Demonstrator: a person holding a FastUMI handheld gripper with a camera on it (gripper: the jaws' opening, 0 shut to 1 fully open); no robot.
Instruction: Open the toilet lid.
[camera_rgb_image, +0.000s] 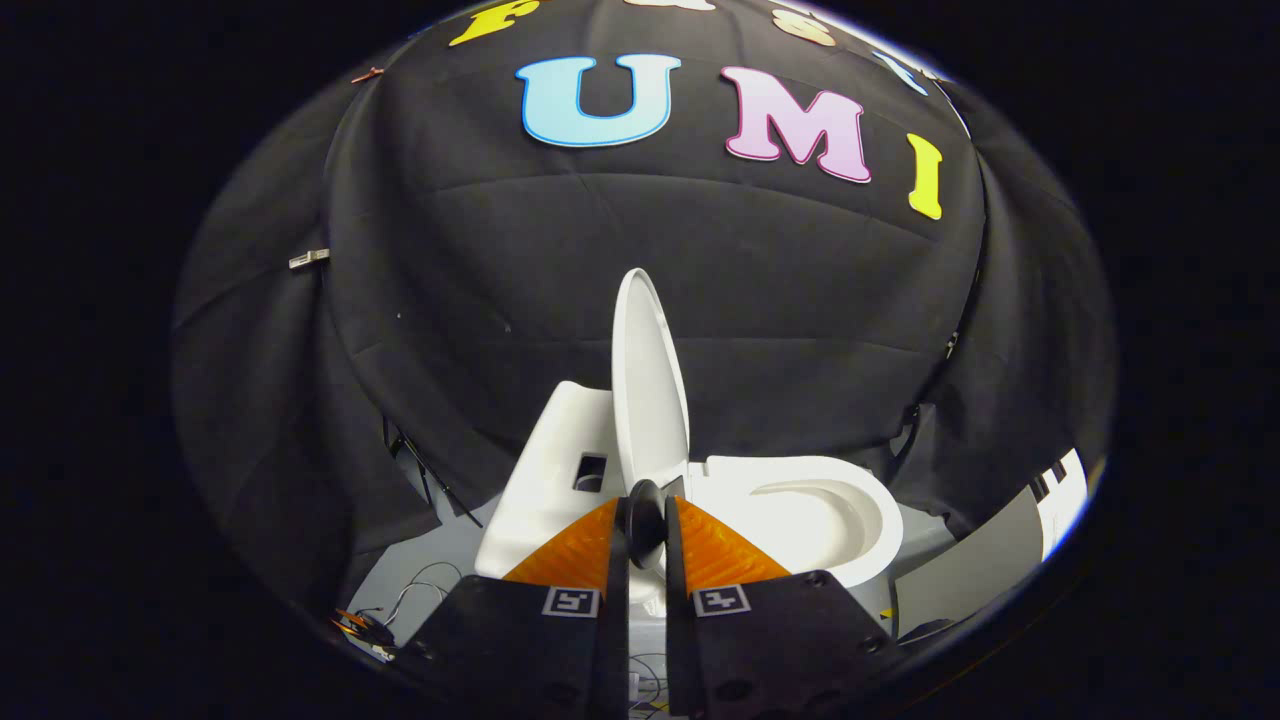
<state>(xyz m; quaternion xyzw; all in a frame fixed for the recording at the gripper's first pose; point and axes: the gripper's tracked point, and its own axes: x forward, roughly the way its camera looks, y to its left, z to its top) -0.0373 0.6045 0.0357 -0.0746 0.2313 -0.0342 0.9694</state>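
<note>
White moulded plastic item: toilet lid (648, 385), standing raised and near upright just beyond the fingertips, seen nearly edge-on, with its hinged lower end down at the back of the seat and its rounded free end pointing up toward the black cloth wall (500, 300). Long axis is running roughly vertical, leaning slightly toward the tank side. Companion items: white toilet bowl (820, 510) lying open to the right of the lid, white tank block (545, 470) sitting to the left of it, loose cables (420, 590) trailing on the pale floor beside the base. Tool: gripper (646, 520), fingers lying close together with only a narrow gap showing, and a small dark knob (645, 515) sitting between the tips; whether both fingers are truly pressing on that knob, or what it belongs to, cannot be told at this angle. Step in hand, by judgement: finishing the swing, since the lid is looking almost fully opened. Doing it well is likely meaning following the lid's arc about its hinge rather than pushing straight ahead, easing it past vertical until it is leaning on the tank, keeping any pressure light and square to the lid face so it is not twisting, and releasing only when it is resting stable, not balanced on edge.
</note>
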